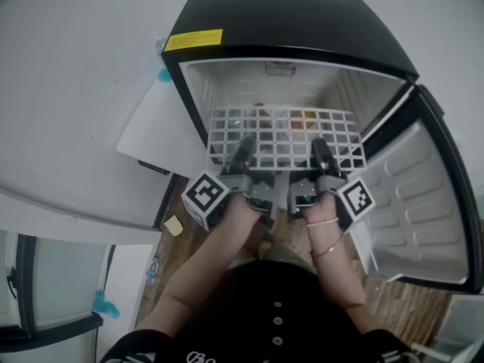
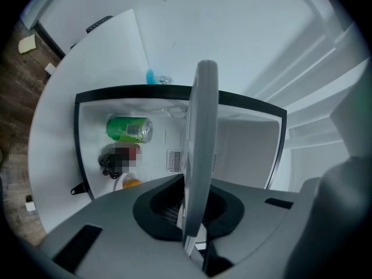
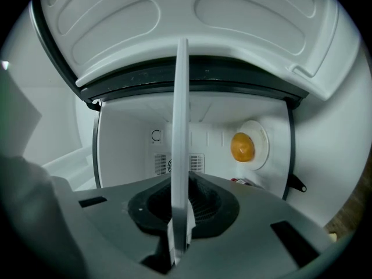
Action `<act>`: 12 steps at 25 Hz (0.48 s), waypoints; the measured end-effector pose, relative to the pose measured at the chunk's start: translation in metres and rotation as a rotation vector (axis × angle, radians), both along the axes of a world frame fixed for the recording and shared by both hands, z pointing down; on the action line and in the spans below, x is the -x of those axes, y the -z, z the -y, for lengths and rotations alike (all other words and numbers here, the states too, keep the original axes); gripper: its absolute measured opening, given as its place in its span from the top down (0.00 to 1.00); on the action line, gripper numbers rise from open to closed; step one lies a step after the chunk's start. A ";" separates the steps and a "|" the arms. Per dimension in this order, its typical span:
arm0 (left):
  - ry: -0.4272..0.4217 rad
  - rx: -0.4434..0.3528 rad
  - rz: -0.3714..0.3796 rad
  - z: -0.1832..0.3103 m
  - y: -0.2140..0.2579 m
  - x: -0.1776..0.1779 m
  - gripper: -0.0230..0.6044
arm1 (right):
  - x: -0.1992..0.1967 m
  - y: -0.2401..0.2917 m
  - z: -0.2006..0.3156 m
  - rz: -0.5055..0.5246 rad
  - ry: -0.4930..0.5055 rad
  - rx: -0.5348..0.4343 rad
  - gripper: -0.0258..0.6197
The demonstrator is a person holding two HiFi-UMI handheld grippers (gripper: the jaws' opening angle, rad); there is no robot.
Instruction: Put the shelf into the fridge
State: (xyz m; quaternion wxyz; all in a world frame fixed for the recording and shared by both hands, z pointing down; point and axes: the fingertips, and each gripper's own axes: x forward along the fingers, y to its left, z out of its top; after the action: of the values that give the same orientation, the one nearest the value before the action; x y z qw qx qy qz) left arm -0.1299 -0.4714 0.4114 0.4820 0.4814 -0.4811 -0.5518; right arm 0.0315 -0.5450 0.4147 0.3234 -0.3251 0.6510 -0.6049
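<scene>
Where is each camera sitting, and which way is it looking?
Head view: on the person's head, looking steeply down at the open fridge and shelf; arms, left claw, right claw show.
Left gripper view: on the left claw, facing into the fridge, green can inside; its jaws pinch the shelf.
Right gripper view: on the right claw, facing into the fridge; its jaws pinch the shelf.
Shared: all three see shelf and fridge.

can: we see a green metal drink can [image 2: 129,129], just beside a dark lump.
dark lump: black rounded thing [image 2: 108,161], partly under a mosaic patch; we can't tell what it is.
orange item: small round orange thing [image 3: 242,146] against a white round disc [image 3: 261,133].
note: pale yellow square paper note [image 1: 173,225] lying on the floor.
floor: brown wood-plank floor [image 1: 393,302].
panel: we mark a white flat board [image 1: 155,131], with a small blue thing [image 1: 164,75] near its top corner.
</scene>
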 end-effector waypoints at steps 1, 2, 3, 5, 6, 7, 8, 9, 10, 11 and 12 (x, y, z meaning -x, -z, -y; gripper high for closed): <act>0.003 -0.001 0.000 0.007 0.001 0.004 0.92 | 0.004 0.001 0.008 -0.002 0.003 0.001 0.91; 0.006 -0.003 0.000 0.014 0.002 0.007 0.92 | 0.007 0.002 0.015 -0.003 0.005 0.003 0.91; 0.009 -0.004 -0.001 0.018 0.002 0.009 0.92 | 0.009 0.002 0.019 -0.003 0.007 0.004 0.91; 0.010 -0.008 -0.003 0.018 0.002 0.008 0.92 | 0.009 0.001 0.018 -0.003 0.007 0.001 0.91; 0.010 -0.009 -0.002 0.016 0.001 0.008 0.92 | 0.008 0.001 0.016 -0.002 0.006 -0.002 0.91; 0.011 -0.010 0.000 0.015 0.001 0.007 0.92 | 0.007 0.001 0.015 -0.001 0.006 -0.004 0.91; 0.013 -0.011 0.001 0.015 0.001 0.007 0.92 | 0.007 0.001 0.015 0.000 0.006 -0.005 0.91; 0.014 -0.013 0.000 0.016 0.001 0.008 0.92 | 0.008 0.001 0.016 -0.001 0.006 -0.006 0.91; 0.015 -0.016 -0.001 0.018 0.001 0.009 0.92 | 0.008 0.001 0.018 -0.002 0.006 -0.008 0.91; 0.017 -0.018 -0.002 0.020 0.001 0.010 0.92 | 0.010 0.001 0.020 -0.004 0.006 -0.009 0.91; 0.019 -0.019 -0.001 0.022 0.001 0.011 0.92 | 0.011 0.001 0.023 -0.004 0.007 -0.010 0.91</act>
State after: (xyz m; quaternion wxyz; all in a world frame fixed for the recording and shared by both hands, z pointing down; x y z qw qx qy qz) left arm -0.1406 -0.4936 0.4100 0.4726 0.4809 -0.4801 -0.5612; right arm 0.0208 -0.5676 0.4134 0.3214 -0.3223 0.6560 -0.6021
